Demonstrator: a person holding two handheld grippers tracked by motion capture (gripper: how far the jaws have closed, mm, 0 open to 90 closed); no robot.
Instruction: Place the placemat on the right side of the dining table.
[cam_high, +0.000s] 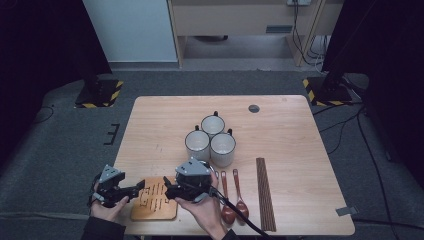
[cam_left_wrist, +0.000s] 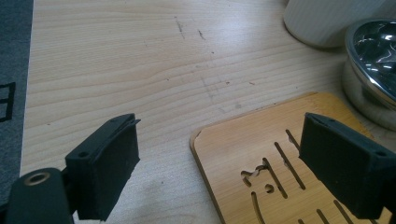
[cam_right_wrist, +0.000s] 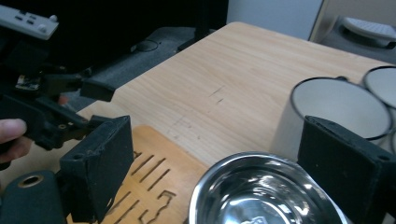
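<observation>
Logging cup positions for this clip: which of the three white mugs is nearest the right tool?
The left mug of the cluster: it sits just beyond the right tool, while the back mug and the right mug lie farther off.

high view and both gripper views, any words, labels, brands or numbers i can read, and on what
None can be read.
wooden trivet: cut-out slots and shapes, no letters.
white mugs: plain, no print visible.
steel bowl: a mark at the bottom, too blurred to read.
floor stands: yellow-black hazard stripes, no text.
vent plate under the cabinet: too small to read.
</observation>
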